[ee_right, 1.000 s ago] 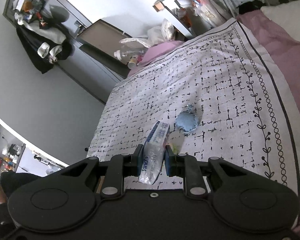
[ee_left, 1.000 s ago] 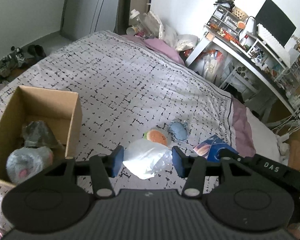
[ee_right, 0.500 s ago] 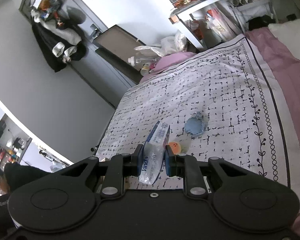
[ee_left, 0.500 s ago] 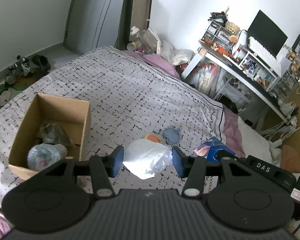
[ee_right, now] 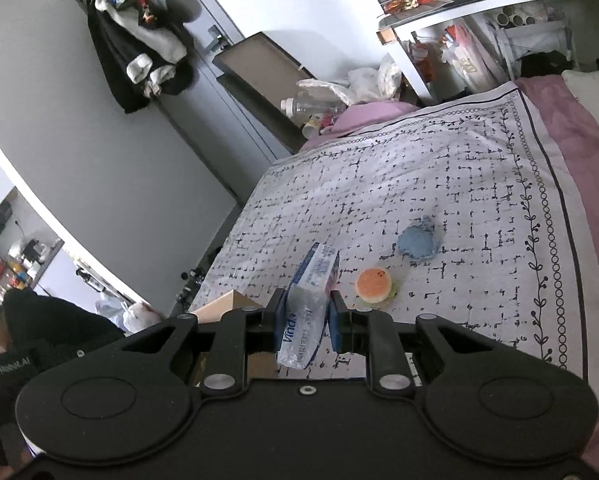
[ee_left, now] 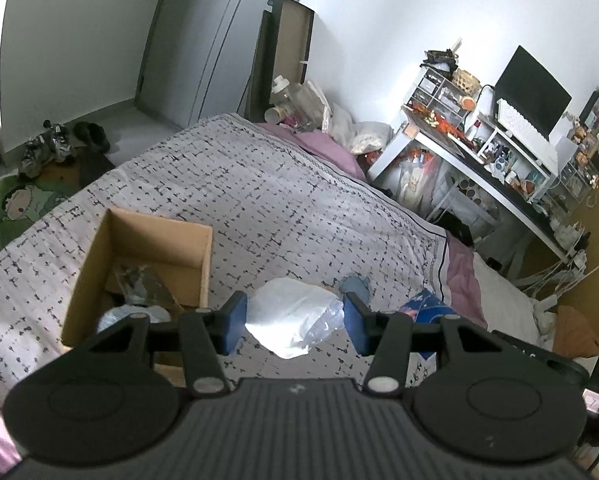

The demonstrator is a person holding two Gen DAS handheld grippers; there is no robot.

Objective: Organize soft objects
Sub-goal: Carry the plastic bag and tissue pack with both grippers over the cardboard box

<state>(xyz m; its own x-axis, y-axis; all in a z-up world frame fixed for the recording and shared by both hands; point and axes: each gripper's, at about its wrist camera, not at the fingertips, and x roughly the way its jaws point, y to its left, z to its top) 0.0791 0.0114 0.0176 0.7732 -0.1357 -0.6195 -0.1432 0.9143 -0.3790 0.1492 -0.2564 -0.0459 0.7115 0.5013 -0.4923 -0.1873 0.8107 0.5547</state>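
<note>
Soft, even daylight fills both views, glare whitening the plastic bag, with strong fisheye bending at the edges.

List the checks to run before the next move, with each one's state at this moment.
1. Right claw shut on tissue pack: ok.
2. Left claw holding white plastic bag: ok; contact on one side unclear.
3. Cardboard box open on top: ok.
4. Room left in box: cannot tell.
5. Burger toy and blue plush still on bedspread: not ok.
</note>
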